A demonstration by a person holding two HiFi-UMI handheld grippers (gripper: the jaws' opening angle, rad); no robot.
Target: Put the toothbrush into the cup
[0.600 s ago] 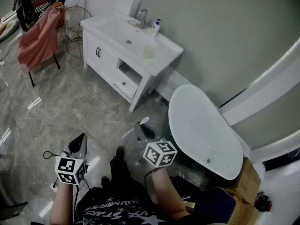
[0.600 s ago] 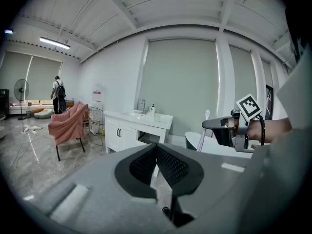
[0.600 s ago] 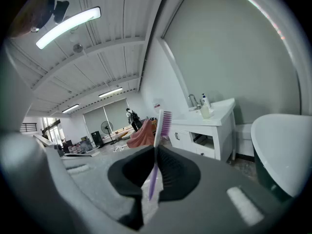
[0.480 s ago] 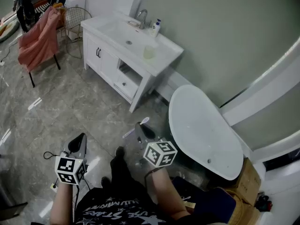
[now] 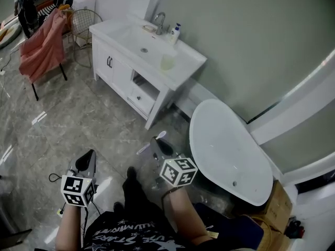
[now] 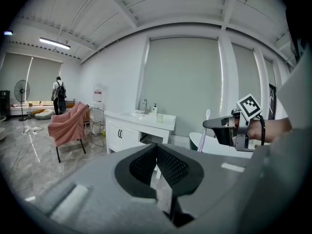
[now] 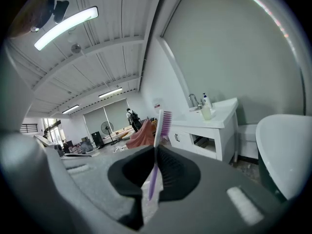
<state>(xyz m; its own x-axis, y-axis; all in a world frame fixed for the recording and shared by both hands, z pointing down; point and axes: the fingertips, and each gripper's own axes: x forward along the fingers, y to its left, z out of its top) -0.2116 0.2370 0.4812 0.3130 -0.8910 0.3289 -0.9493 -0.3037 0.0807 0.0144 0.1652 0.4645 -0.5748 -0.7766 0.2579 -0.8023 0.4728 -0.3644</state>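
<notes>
My right gripper (image 5: 156, 145) is shut on a purple-and-white toothbrush (image 5: 152, 142), which crosses the jaws with its bristle head up. In the right gripper view the toothbrush (image 7: 159, 140) stands nearly upright between the pads of my right gripper (image 7: 154, 172). The pale green cup (image 5: 167, 61) stands on the white vanity top (image 5: 184, 59), well ahead of both grippers. The cup (image 7: 207, 113) also shows in the right gripper view. My left gripper (image 5: 87, 162) hangs low at the left over the floor, shut with nothing in it. In its own view, my left gripper (image 6: 157, 150) has the right gripper (image 6: 217, 124) beside it.
A white bathtub (image 5: 230, 145) lies close on the right. On the vanity stand a faucet (image 5: 159, 20) and a soap bottle (image 5: 175, 32). A chair draped in pink cloth (image 5: 41, 42) stands far left, and a cardboard box (image 5: 276, 203) sits at lower right.
The head view has shifted slightly, so the vanity and tub sit a little differently. Both grippers and the toothbrush keep their places.
</notes>
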